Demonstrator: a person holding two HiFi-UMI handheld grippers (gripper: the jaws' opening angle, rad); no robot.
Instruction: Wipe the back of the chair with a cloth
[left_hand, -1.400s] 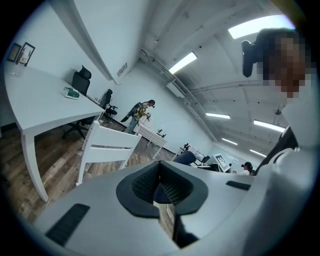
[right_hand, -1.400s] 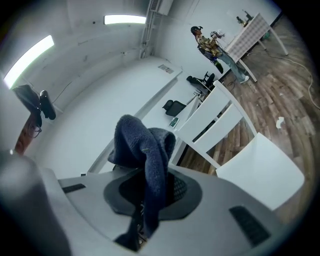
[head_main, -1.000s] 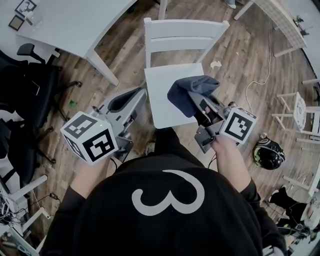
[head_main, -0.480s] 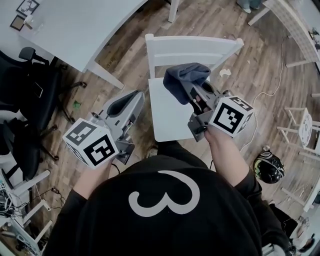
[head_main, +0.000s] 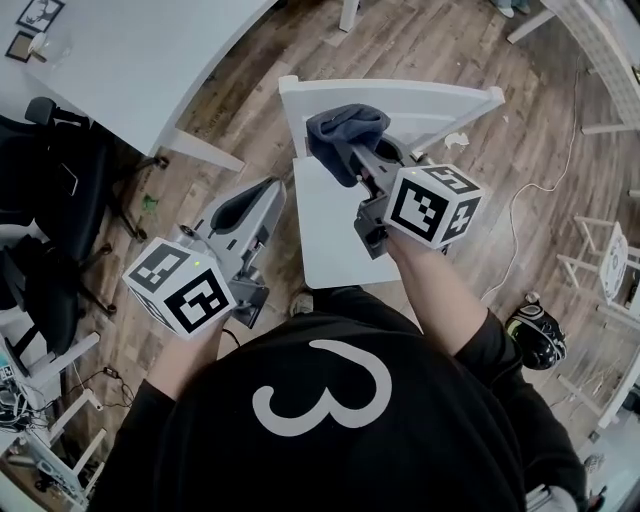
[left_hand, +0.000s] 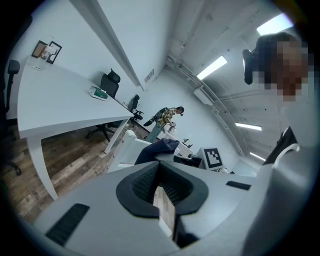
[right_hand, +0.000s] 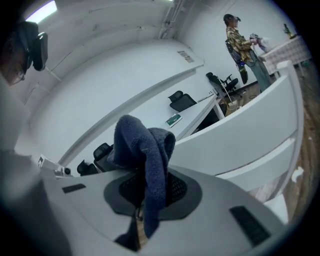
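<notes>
Bright, even light comes from ceiling strip lamps, which burn out to pure white in the left gripper view. Another lamp glares at the top left of the right gripper view. In the head view the white desk and chair sit near overexposure, and shadows on the wooden floor are soft and faint. All three views bow strongly toward their edges. Both gripper views fade into a black round rim. The near body of the left gripper looks slightly soft, and the dark blue cloth falls almost black at its lower end.
</notes>
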